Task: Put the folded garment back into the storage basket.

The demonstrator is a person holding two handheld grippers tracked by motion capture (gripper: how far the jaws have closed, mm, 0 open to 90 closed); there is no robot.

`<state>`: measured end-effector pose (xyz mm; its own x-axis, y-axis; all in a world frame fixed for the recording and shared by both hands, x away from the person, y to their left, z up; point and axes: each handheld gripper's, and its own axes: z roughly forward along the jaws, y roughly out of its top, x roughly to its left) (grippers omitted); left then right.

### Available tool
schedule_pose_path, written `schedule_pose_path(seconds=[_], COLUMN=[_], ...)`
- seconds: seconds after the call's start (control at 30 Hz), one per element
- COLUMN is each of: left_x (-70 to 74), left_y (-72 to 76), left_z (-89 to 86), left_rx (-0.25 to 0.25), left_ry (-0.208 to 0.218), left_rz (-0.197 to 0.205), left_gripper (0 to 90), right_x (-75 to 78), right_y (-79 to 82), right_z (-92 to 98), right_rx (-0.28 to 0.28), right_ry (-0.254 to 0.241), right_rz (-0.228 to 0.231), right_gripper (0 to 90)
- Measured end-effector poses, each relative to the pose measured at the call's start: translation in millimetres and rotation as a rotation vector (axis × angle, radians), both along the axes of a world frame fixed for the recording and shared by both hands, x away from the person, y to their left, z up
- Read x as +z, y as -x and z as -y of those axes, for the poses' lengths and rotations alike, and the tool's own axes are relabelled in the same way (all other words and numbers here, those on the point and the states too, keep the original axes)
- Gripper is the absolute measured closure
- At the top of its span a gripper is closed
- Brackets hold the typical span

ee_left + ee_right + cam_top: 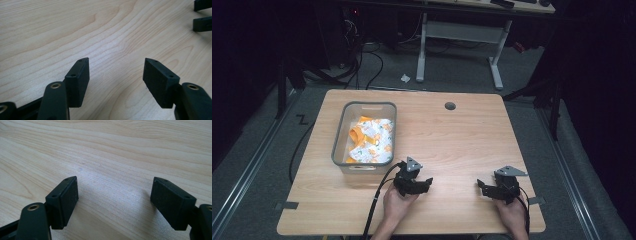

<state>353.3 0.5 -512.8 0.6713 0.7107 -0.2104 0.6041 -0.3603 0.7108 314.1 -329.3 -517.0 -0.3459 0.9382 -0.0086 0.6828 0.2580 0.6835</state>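
I see my left gripper (pixel 428 181) low over the pale wooden table (pixel 462 130), jaws spread wide with only bare wood between them; my right gripper (pixel 482 187) sits well apart to its right, equally wide and empty; nearest the left gripper stands a grey plastic bin (pixel 341 131) holding orange-and-white packets (pixel 372 140).

The person's forearms are cut off by the high view's bottom edge, the print on the orange-and-white packets (pixel 371 141) in the grey bin (pixel 339 145) is too small to be read, and the background is lost in darkness.
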Motion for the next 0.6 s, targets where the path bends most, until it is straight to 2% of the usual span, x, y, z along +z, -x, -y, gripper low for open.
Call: schedule_pose_path(seconds=[0.07, 0.2, 0.27, 0.4, 0.5, 0.6], left_x=[-4.0, -7.0, -10.4, -10.3, -10.5, -10.3], left_y=[-0.2, 1.0, 2.8, 6.6, 5.8, 6.2], left_z=[1.3, 2.5, 3.3, 9.6, 8.8, 9.3], left_rx=[0.002, 0.004, 0.005, -0.014, -0.013, -0.017], left_ry=[-0.025, -0.048, -0.056, -0.119, -0.109, -0.116], left_rz=[0.003, 0.042, 0.085, 0.121, 0.116, 0.116], left_gripper=[38.3, 38.2, 37.4, 34.4, 33.3, 32.5], right_x=[-0.1, -0.1, -0.1, 0.0, 0.0, -0.1], right_y=[-0.1, -0.1, -0.1, 0.0, 0.0, -0.1], right_z=[0.1, 0.1, 0.1, 0.1, 0.1, 0.1], right_rx=[0.001, 0.001, 0.001, 0.001, 0.001, 0.001], right_ry=[0.001, 0.001, 0.001, 0.001, 0.001, 0.001], right_rz=[0.002, 0.001, 0.001, 0.001, 0.001, 0.001], right_gripper=[22.7, 22.7, 22.7, 22.7, 22.7, 22.7])
